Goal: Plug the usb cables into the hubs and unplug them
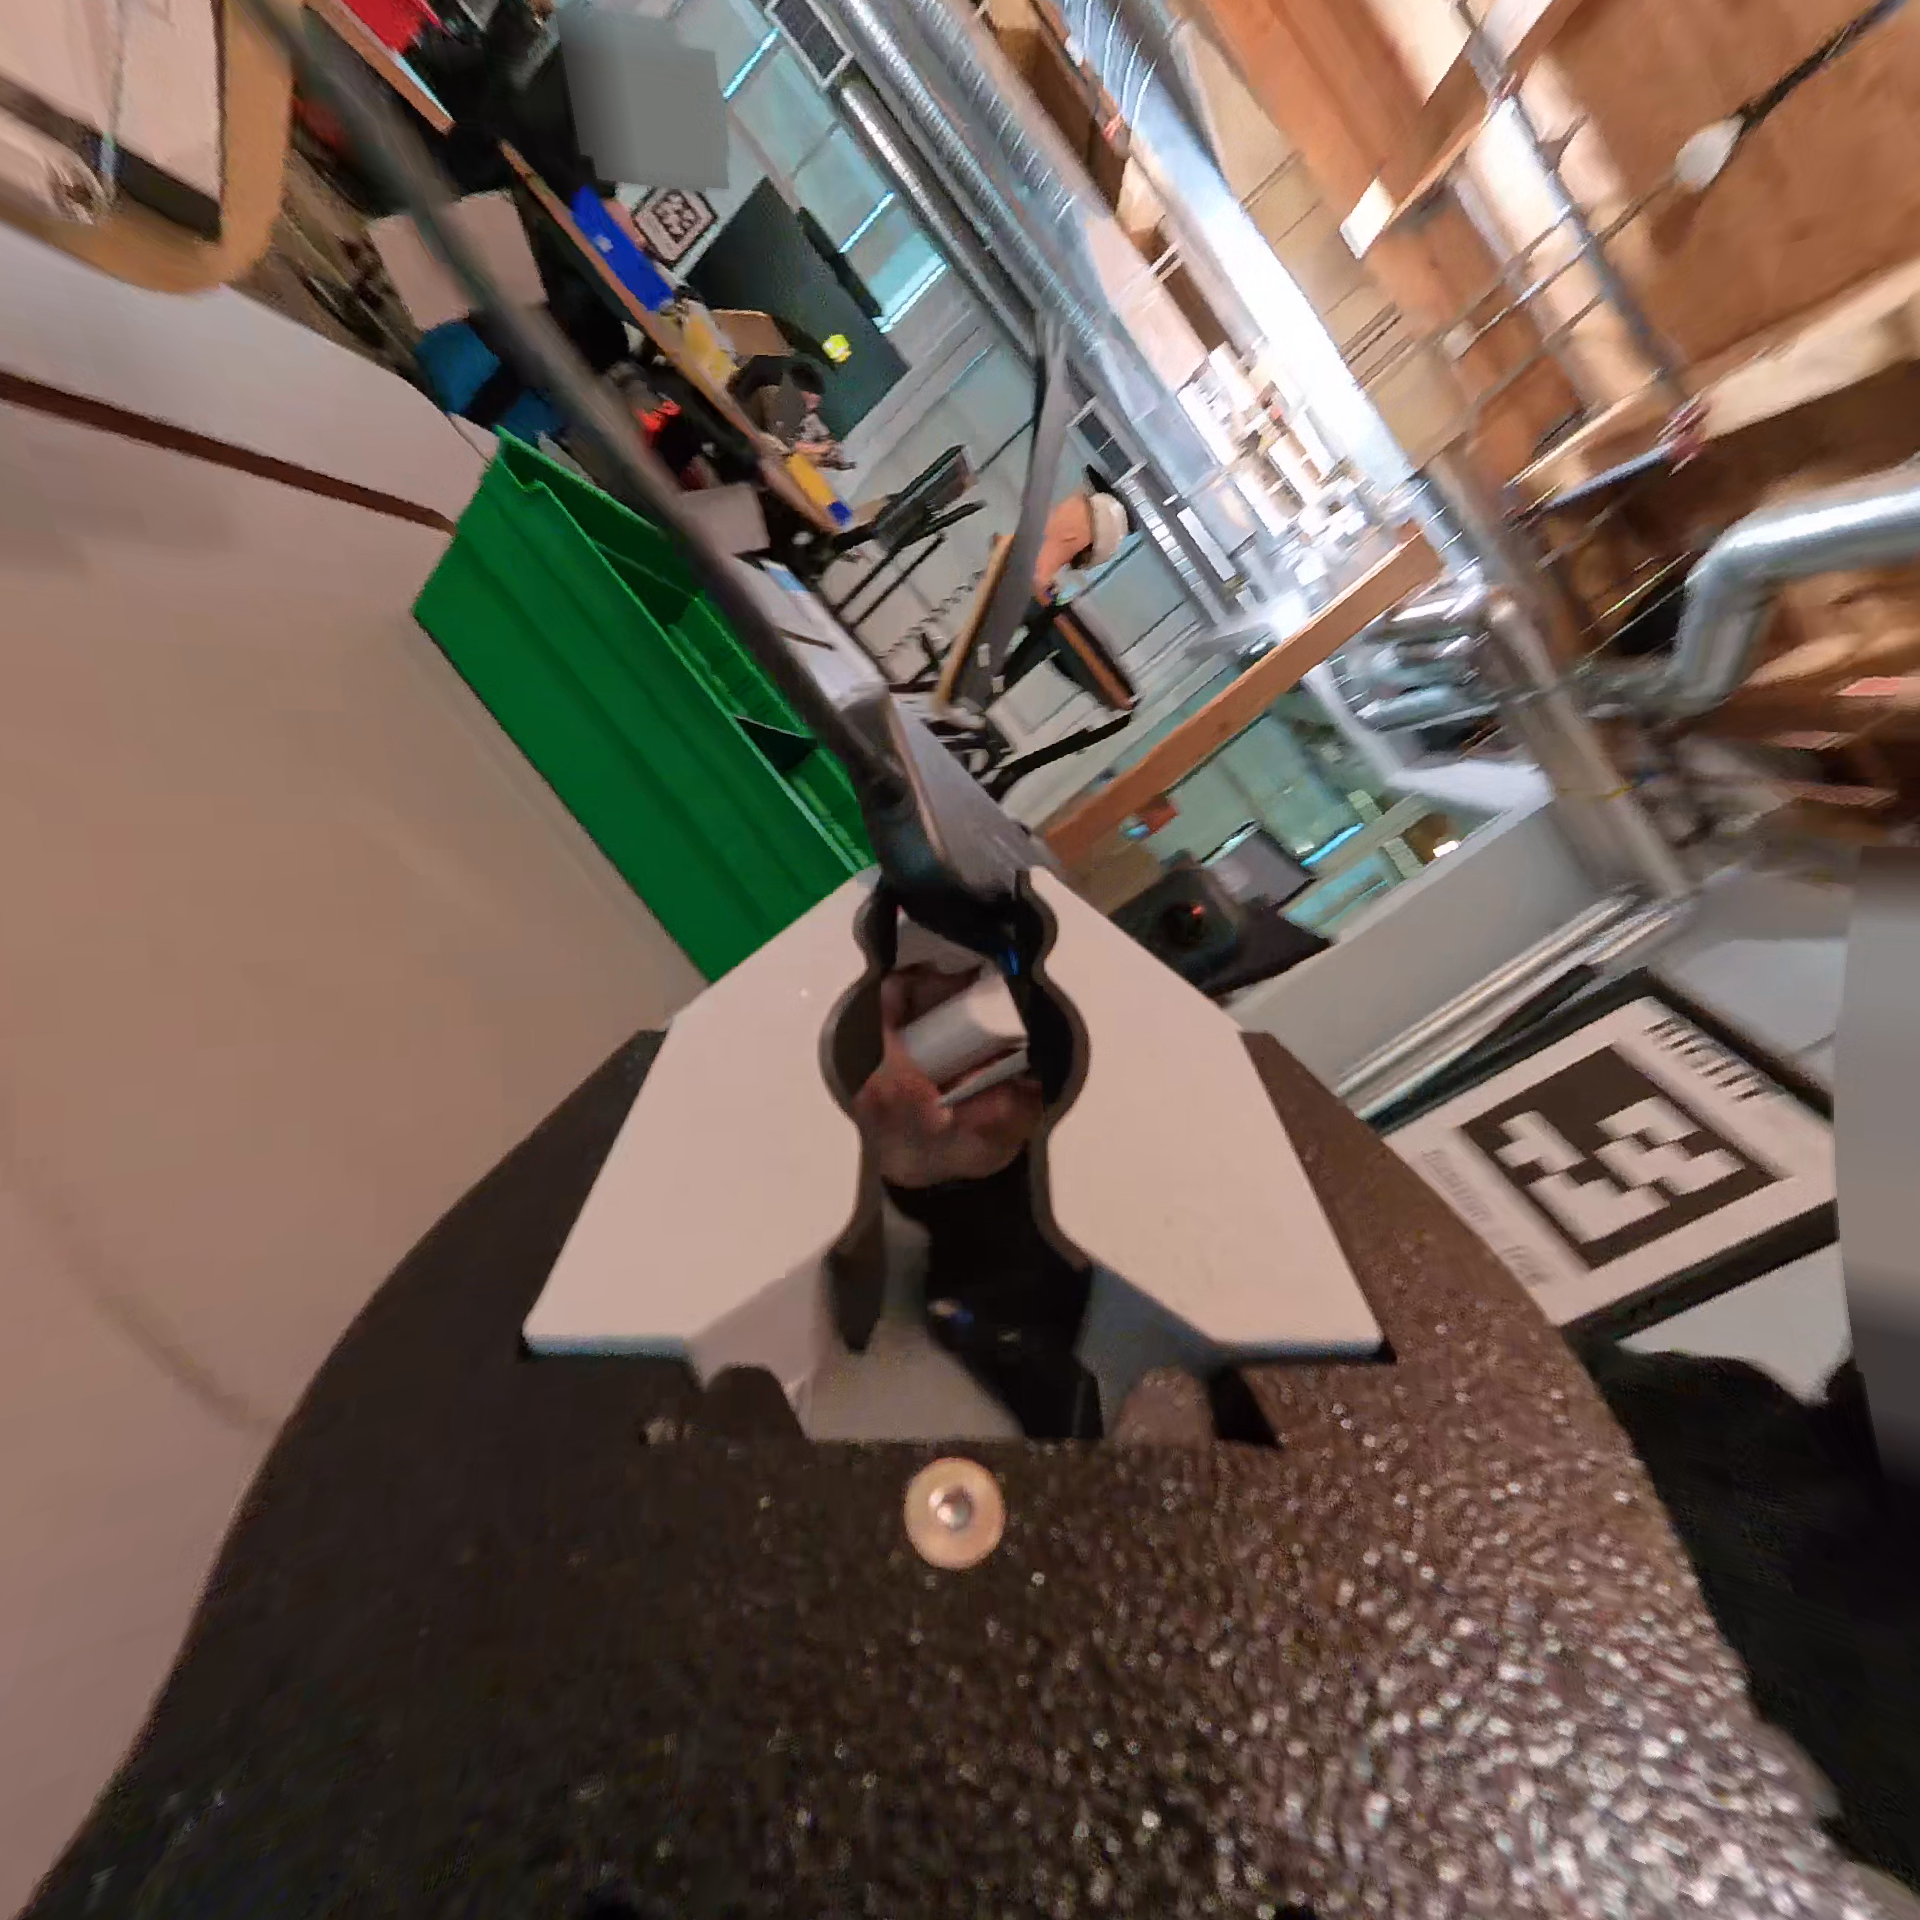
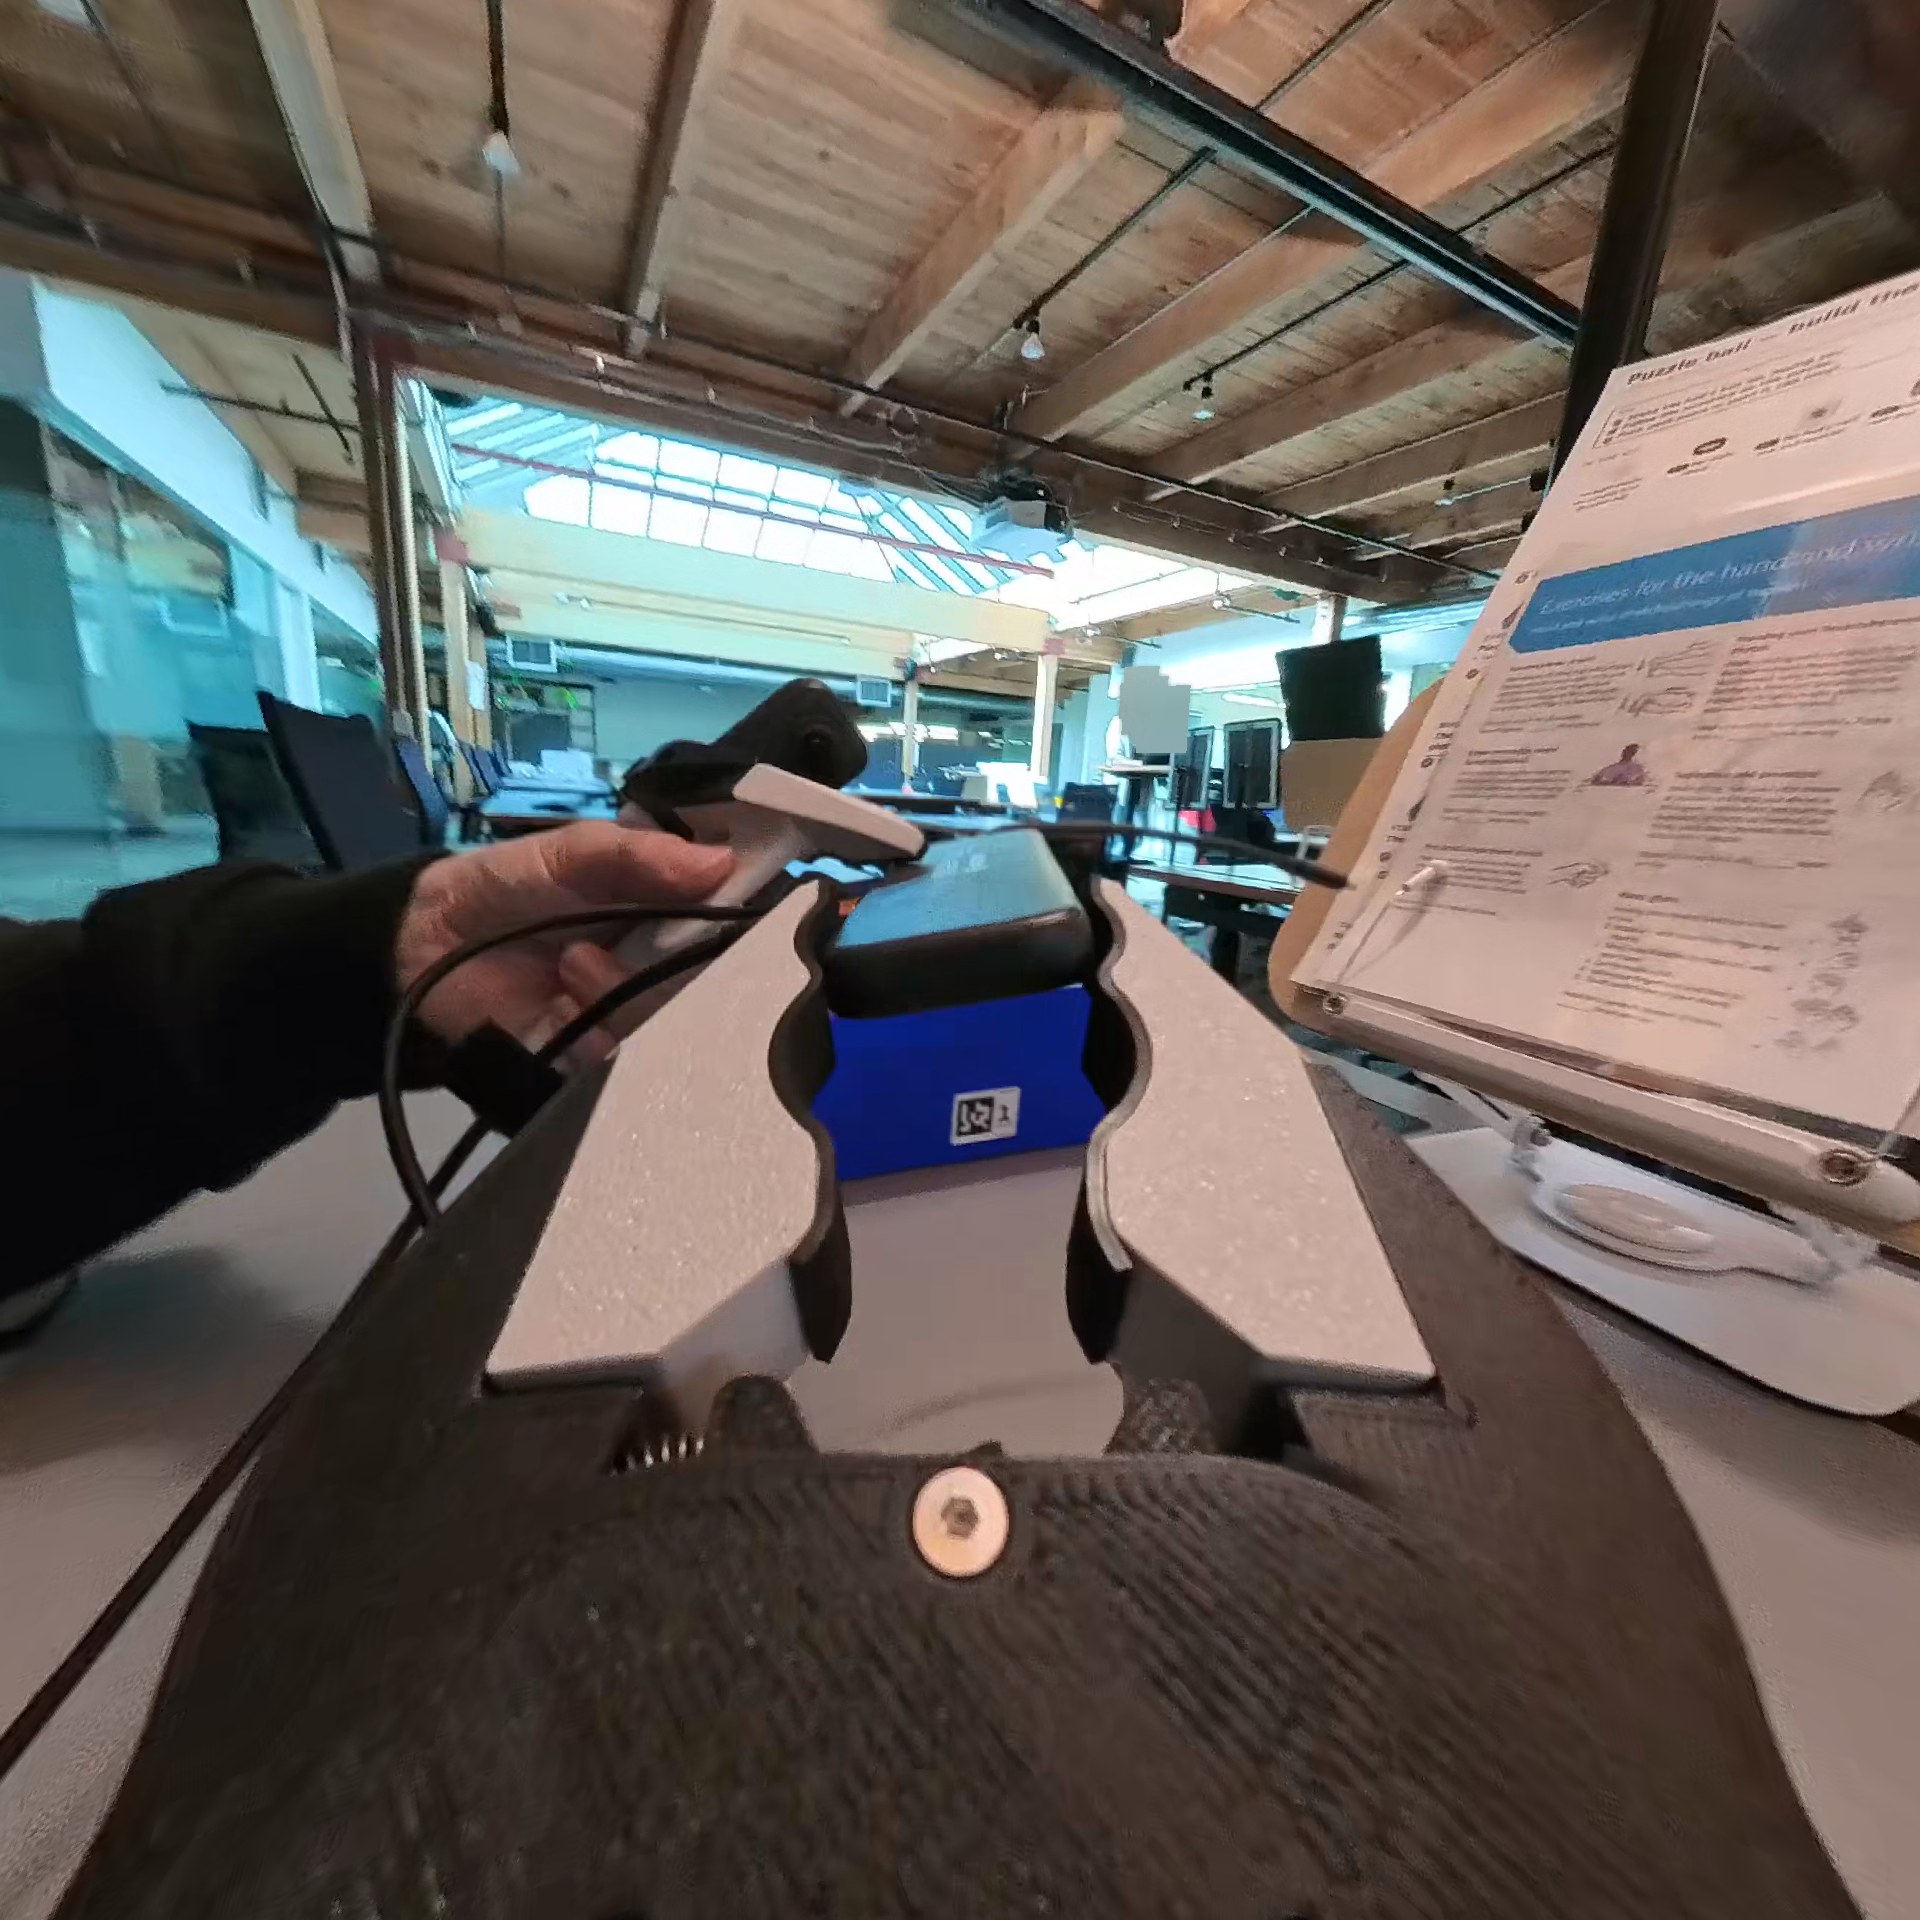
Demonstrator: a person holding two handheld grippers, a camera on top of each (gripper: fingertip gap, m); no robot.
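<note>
In the left wrist view my left gripper (image 1: 951, 888) is shut on the black plug of a USB cable (image 1: 582, 416). The cable runs up and to the left. The plug sits at the near end of a dark grey hub (image 1: 956, 790). In the right wrist view my right gripper (image 2: 956, 904) has its fingers against both sides of the same dark hub (image 2: 956, 925), which rests on a blue box (image 2: 935, 1081). The left gripper (image 2: 831, 821), held by a person's hand (image 2: 540, 914), shows at the hub's far left end.
A clear stand with a printed sheet (image 2: 1662, 779) stands close on the right. A black cable (image 2: 416, 1039) loops under the hand. A green crate (image 1: 623, 707) sits on the white table, and a black-and-white marker card (image 1: 1621, 1153) lies to the right.
</note>
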